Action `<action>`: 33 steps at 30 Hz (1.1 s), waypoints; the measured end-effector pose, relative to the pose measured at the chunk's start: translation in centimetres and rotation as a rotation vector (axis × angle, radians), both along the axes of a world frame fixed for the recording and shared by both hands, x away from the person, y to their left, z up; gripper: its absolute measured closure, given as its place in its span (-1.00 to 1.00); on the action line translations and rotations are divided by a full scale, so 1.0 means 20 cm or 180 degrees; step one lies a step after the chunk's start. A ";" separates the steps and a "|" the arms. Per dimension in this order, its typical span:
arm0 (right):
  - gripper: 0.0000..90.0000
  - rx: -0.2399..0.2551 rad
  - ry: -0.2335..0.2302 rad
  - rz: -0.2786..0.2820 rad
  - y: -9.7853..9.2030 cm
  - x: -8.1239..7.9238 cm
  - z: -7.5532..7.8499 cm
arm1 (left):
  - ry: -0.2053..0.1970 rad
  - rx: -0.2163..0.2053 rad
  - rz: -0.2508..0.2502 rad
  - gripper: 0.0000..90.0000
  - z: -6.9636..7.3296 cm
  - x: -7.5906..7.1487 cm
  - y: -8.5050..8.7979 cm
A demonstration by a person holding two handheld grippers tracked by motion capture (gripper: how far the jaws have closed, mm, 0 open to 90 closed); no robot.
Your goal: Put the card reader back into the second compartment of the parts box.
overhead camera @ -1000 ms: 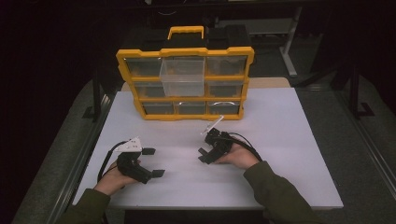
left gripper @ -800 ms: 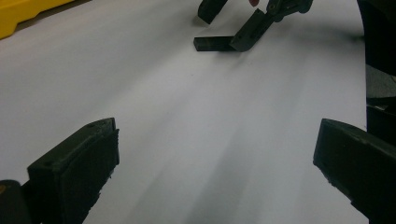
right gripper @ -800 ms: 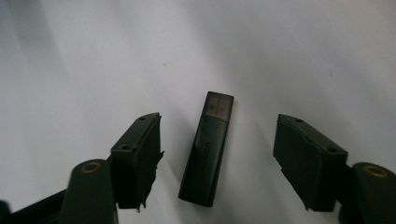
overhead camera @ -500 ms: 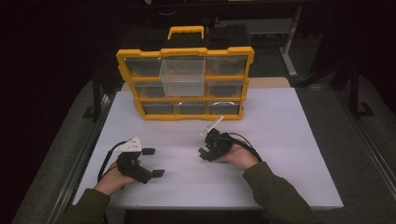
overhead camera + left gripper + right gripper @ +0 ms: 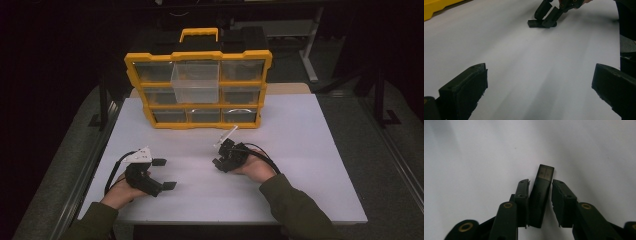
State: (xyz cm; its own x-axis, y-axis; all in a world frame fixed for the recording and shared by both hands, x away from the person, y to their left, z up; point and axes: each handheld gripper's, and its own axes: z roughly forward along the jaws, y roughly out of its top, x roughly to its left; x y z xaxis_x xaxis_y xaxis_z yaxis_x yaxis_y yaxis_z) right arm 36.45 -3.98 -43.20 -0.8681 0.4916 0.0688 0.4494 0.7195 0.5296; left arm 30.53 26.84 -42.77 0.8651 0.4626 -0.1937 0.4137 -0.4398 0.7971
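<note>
Centrally, low in the right gripper view, a small black USB stick (image 5: 541, 195) lies on the white table (image 5: 310, 150) between the right tongs (image 5: 540, 183); one jaw touches its side, the other stands a hair off, so they look not quite pinched on it. Left of centre in the high view, the left tongs (image 5: 164, 174) rest spread wide. Toward the top of that view stands a yellow organizer case (image 5: 198, 90) with clear drawers; one clear drawer (image 5: 195, 81) juts out, its contents too dim to make out.
</note>
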 end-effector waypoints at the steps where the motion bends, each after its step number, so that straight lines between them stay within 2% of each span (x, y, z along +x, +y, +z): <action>1: 0.50 -0.0004 -0.0006 0.0004 0.00 0.00 0.00 | 0.0002 -0.0001 0.0002 -1.00 0.00 0.00 0.00; 8: 0.54 -0.0066 -0.0097 -0.0015 0.01 -0.02 0.00 | -0.0001 0.0004 0.0000 -1.00 0.00 0.00 0.00; 23: 0.61 -0.0092 -0.0098 -0.0034 0.01 -0.02 0.00 | -0.0009 0.0010 -0.0005 -1.00 0.00 0.00 0.00; 33: 0.61 -0.0037 -0.0088 -0.0019 -0.01 -0.01 0.01 | -0.0011 0.0003 0.0000 -1.00 0.00 0.00 0.00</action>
